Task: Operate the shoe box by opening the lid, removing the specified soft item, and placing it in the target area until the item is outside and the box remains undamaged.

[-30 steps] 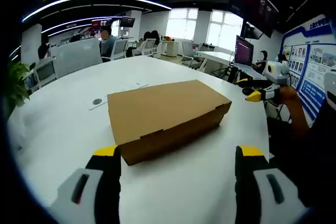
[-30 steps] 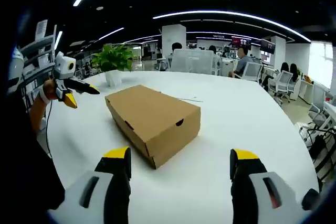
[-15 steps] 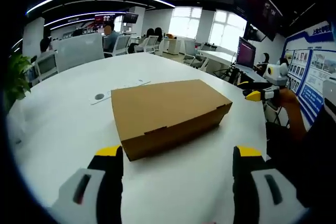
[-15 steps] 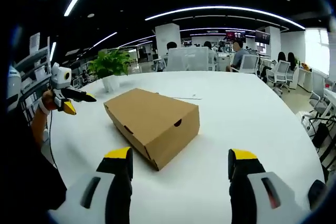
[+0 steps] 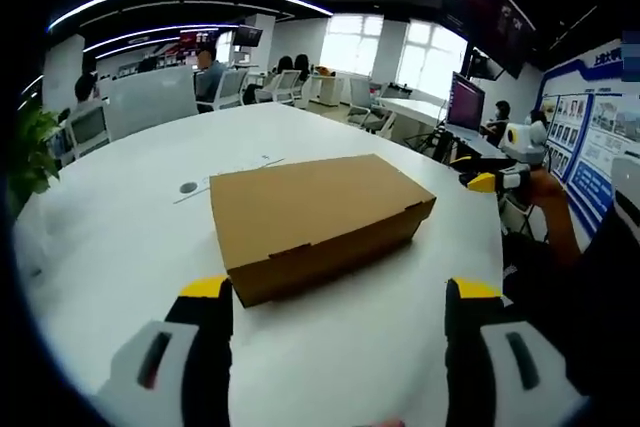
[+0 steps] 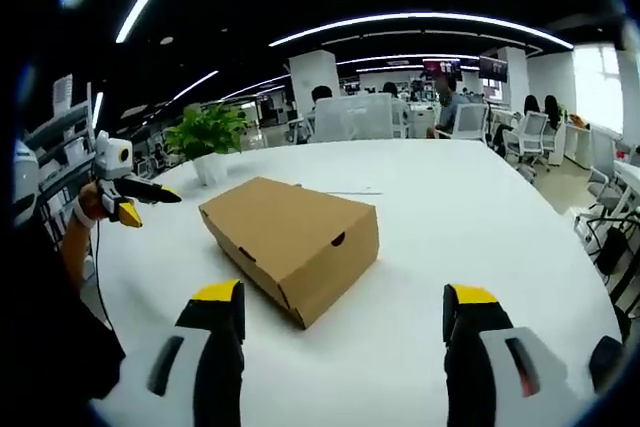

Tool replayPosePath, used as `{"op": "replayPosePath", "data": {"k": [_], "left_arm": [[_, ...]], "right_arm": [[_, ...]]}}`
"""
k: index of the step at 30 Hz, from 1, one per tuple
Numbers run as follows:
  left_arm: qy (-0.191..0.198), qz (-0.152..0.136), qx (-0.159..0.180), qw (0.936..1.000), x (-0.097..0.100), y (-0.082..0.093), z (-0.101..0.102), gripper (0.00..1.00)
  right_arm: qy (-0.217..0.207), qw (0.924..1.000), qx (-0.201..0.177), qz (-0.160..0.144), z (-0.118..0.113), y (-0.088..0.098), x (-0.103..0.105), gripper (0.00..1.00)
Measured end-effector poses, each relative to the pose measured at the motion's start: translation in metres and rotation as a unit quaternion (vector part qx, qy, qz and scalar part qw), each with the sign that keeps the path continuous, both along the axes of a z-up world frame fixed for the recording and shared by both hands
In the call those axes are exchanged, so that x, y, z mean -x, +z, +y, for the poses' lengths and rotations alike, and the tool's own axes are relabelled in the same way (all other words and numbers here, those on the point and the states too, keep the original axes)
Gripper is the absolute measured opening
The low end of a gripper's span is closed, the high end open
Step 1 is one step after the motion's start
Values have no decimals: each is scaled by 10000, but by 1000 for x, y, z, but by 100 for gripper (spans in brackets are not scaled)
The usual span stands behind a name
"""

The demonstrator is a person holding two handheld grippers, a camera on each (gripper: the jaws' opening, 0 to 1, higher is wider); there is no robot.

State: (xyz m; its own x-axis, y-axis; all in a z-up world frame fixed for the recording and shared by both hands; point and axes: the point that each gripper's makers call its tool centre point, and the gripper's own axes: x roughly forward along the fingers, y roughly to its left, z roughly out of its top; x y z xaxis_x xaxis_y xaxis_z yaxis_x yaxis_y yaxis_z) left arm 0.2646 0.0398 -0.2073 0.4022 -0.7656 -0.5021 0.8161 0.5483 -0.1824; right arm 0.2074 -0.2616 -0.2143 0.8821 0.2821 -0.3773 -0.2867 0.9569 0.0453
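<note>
Box (image 5: 318, 222) sits shut at centre frame on the white table (image 5: 120, 237), its lid down and untouched, in both the left gripper view and the right gripper view (image 6: 290, 242). Little has changed over the last second: only the views drift slightly, and the box keeps its place, so the opening step has, by the look of it, not begun. Left gripper (image 5: 340, 292) and right gripper (image 6: 345, 297) hang short of the near edge, jaws spread wide and holding nothing. Whatever soft item lies inside is hidden by the cardboard; no target area can be made out. A plant (image 6: 208, 132) stands at upper left of the right gripper view.
</note>
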Motion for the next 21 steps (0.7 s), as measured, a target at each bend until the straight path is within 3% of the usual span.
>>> {"op": "replayPosePath", "data": {"k": [2,4,7,10,14,21], "left_arm": [[-59,-163,-78,9998,2,1,-2,98],[-110,-392,-215,9989,5,2,-5,98],[50,-289,-20,9996,2,6,-4,99],[149,-223,160,9995,1,12,2,99],[137,-181,254,9994,1,14,7,99],[210,58,489,9986,-5,15,15,99]], "right_arm": [[9,9998,-112,-181,1,8,0,78],[51,9984,-343,-452,5,22,2,75],[155,9982,-291,-498,9,24,4,77],[219,9986,-485,-10,15,10,8,77],[332,9957,-813,277,24,2,8,71],[342,9943,-964,314,24,3,3,77]]}}
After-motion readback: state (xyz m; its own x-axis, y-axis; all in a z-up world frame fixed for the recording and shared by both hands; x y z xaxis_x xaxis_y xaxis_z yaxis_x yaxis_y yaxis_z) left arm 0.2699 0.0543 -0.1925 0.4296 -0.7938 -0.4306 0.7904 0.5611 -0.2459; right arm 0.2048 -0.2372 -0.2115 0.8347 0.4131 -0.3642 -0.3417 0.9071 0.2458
